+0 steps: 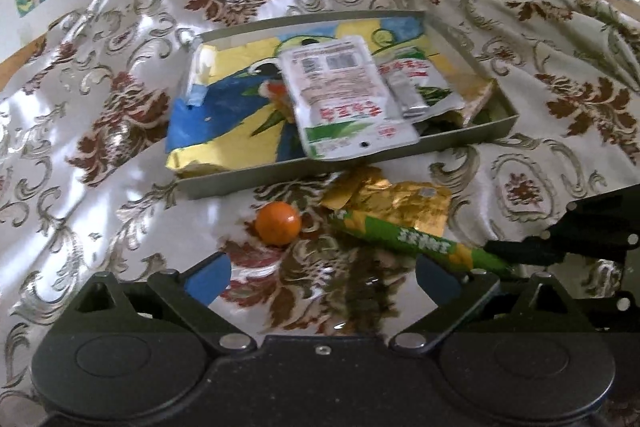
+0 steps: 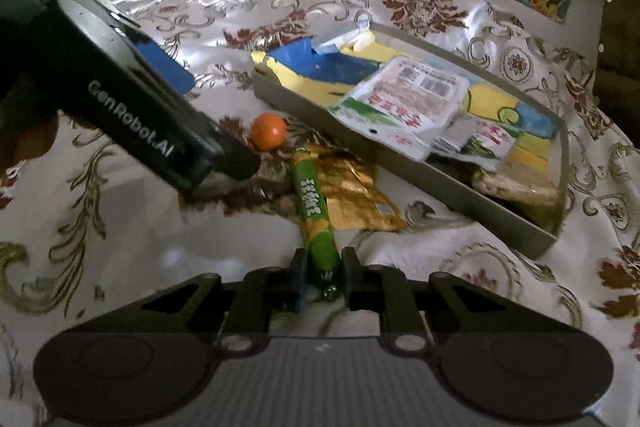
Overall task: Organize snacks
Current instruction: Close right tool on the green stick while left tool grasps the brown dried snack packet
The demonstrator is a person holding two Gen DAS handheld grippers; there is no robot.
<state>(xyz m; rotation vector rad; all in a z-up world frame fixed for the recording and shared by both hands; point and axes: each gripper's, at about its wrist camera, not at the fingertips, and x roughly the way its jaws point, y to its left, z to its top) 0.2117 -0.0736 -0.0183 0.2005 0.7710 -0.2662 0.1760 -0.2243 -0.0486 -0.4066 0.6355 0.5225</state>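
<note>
Right gripper (image 2: 322,273) pinches near end of green snack stick (image 2: 314,215), which lies on tablecloth (image 2: 120,227). Left gripper (image 1: 322,277) spread, empty; orange ball (image 1: 278,224) just ahead, tray (image 1: 472,137) beyond.

Daylight glares off the satin tablecloth (image 1: 120,39) left of the tray (image 1: 472,137); fisheye corners darken, edges bend, and both views look soft.

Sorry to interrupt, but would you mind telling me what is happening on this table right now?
A person is sorting snacks with two handheld claws. The right claw is shut on one end of a green snack stick, which lies across a gold wrapper on the tablecloth. The left claw is open and empty near a small orange. The grey tray already holds several packets.
</note>
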